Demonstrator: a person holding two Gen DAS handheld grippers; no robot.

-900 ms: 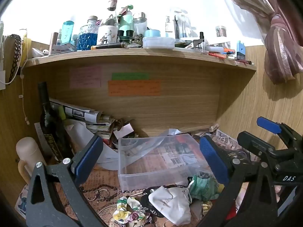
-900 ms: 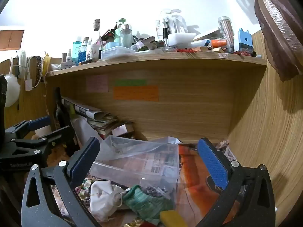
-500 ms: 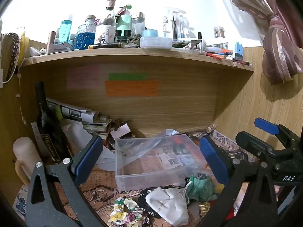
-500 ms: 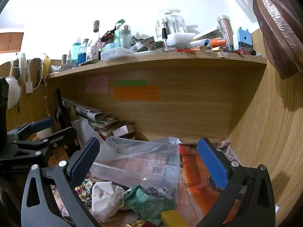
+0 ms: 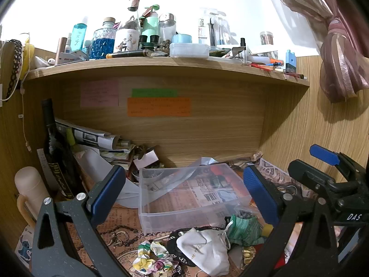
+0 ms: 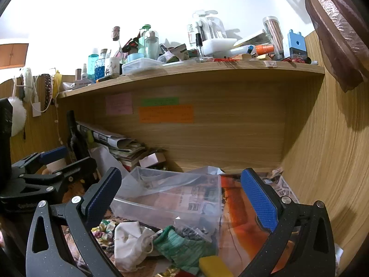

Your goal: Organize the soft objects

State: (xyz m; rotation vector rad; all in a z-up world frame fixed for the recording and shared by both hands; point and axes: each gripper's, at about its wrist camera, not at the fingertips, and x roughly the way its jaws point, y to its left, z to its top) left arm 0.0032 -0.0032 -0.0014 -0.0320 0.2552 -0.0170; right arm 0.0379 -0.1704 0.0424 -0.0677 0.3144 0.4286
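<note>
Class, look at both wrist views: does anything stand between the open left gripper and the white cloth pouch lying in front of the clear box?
Nothing visible does. The left gripper hangs open above the white cloth pouch, with only open space between. A green cloth touches the pouch's right side, and the clear box sits just behind.

Right gripper [image 6: 182, 196]: jaws stood wide apart, holding nothing.
Clear plastic bin [image 6: 175, 203]: lay between the blue pads, under a loose plastic sheet.
Soft things: white cloth pouch [image 6: 129, 242] touching green knitted cloth [image 6: 184, 247], yellow sponge [image 6: 214, 266] just beside.
Left gripper [image 6: 62, 159]: at far left, also open.
</note>
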